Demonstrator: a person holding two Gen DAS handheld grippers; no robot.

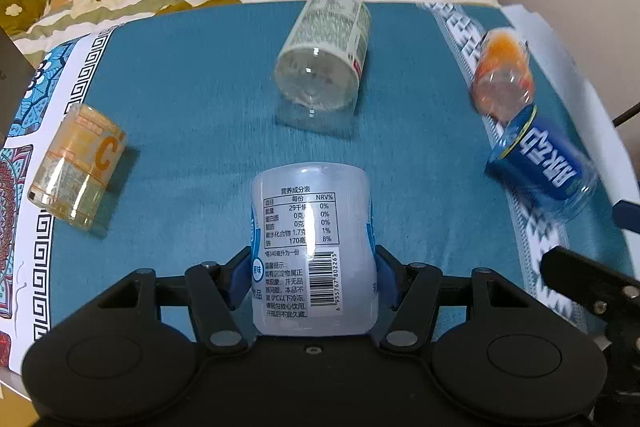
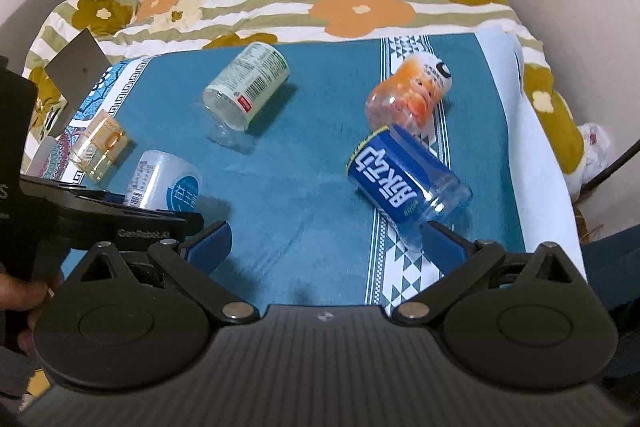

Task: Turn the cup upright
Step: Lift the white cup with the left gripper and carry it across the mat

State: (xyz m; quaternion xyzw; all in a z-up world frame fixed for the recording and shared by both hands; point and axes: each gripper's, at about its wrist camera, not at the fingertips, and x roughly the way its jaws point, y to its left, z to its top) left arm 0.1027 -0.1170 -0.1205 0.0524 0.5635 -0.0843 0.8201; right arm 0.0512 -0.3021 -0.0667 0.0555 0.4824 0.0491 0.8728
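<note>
Several cut-bottle cups lie on a teal cloth (image 1: 192,99). My left gripper (image 1: 314,267) is shut on a white cup with a nutrition label (image 1: 312,247), its blue pads on both sides; it also shows in the right wrist view (image 2: 164,183). A yellow cup (image 1: 78,163) lies on its side at the left. A green-labelled clear cup (image 1: 324,55) lies on its side in the middle. An orange cup (image 1: 502,75) and a blue cup (image 1: 540,167) lie at the right. My right gripper (image 2: 328,247) is open and empty, just in front of the blue cup (image 2: 400,183).
A flowered striped quilt (image 2: 360,7) lies behind the cloth. White paper (image 2: 540,163) borders the cloth's right edge. A grey card (image 2: 78,67) stands at the far left. A wall is on the right.
</note>
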